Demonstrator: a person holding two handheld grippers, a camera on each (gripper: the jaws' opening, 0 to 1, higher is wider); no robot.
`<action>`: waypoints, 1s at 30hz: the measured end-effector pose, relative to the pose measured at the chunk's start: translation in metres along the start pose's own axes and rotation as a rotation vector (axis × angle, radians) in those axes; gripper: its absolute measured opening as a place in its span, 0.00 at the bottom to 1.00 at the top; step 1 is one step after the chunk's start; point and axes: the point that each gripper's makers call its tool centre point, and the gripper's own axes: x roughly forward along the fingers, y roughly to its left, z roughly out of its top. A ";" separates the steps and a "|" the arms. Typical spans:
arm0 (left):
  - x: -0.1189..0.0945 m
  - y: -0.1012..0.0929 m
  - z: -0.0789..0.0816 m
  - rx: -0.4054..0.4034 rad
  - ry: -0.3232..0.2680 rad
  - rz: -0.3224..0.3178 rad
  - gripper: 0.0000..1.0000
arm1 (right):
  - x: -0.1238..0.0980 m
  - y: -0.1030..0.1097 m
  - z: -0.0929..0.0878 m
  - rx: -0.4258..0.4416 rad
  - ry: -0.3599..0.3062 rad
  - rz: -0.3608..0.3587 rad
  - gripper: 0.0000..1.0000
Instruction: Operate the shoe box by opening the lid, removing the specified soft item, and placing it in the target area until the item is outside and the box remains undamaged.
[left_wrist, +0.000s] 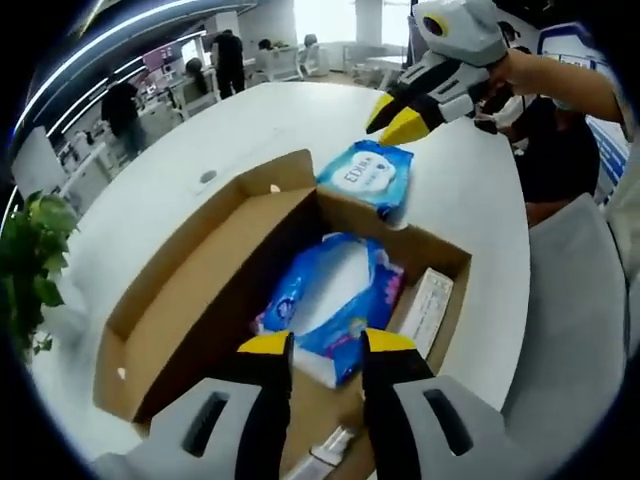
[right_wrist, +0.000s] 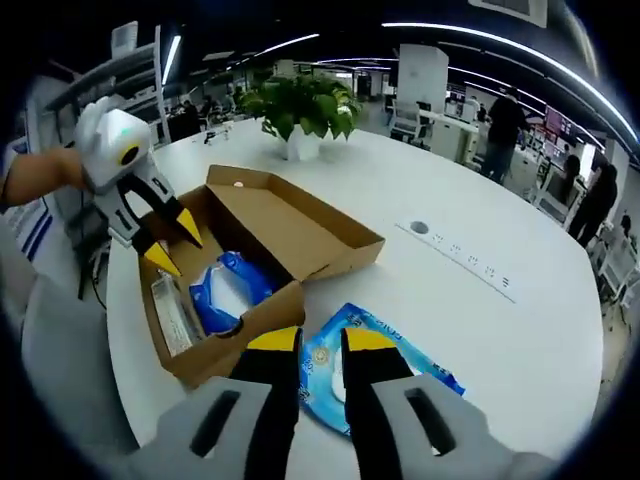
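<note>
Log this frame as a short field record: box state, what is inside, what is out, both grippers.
box: cardboard shoe box on the white table, lid folded open, no visible damage
inside: blue soft pack; a white flat item beside it
outside: blue wipes pack lying on the table just beside the box wall
left gripper: open, above the box interior, holding nothing
right gripper: open, tips over the pack on the table, not clamped on it
background: potted plant on the far side of the table
</note>
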 end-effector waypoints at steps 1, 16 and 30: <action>0.002 0.000 0.000 0.012 0.002 -0.009 0.26 | 0.003 0.004 0.002 -0.004 -0.002 0.009 0.14; 0.025 -0.008 0.011 0.154 -0.026 -0.115 0.26 | 0.035 0.045 0.011 -0.091 0.016 0.087 0.13; 0.041 -0.009 0.001 0.143 0.027 -0.206 0.21 | 0.065 0.062 0.011 -0.189 0.071 0.124 0.13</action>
